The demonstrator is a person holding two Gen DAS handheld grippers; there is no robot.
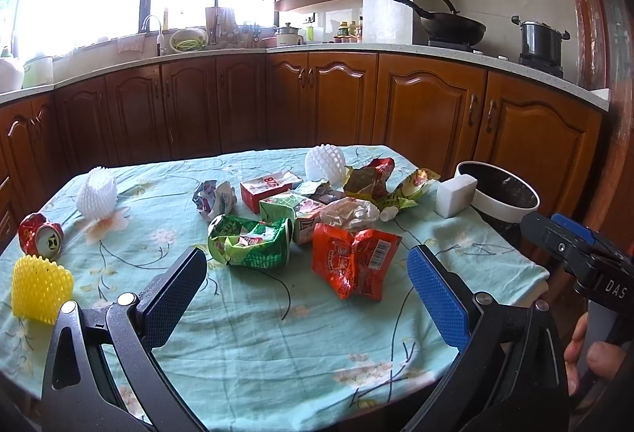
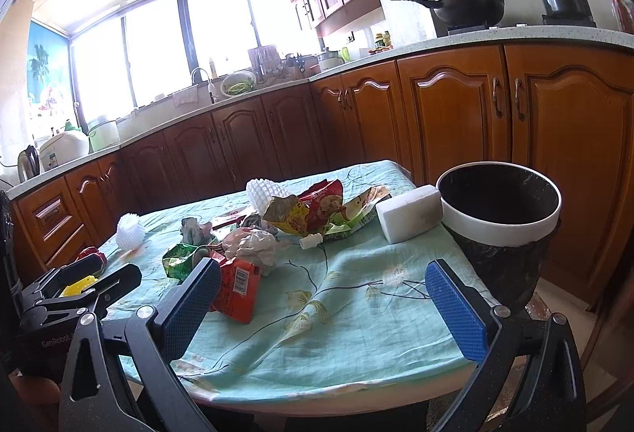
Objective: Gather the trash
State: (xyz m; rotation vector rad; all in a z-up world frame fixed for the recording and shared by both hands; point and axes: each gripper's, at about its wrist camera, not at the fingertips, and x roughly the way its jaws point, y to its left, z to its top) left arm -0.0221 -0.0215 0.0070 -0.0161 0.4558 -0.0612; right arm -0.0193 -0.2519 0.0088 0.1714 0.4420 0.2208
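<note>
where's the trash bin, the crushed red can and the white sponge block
trash bin (image 2: 500,232): right wrist view, white rim front
crushed red can (image 1: 39,236): left wrist view, dented side
white sponge block (image 2: 410,213): right wrist view, front face

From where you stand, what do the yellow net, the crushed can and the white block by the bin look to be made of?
Yellow net: soft foam mesh, matte, judging by its puffy open lattice.
Can: thin metal, probably aluminium, glossy red print; it is dented, with a shiny silver end.
White block: likely dense foam sponge, matte, with softly rounded edges and no sheen. It could be something firmer; the look leaves that open.
</note>
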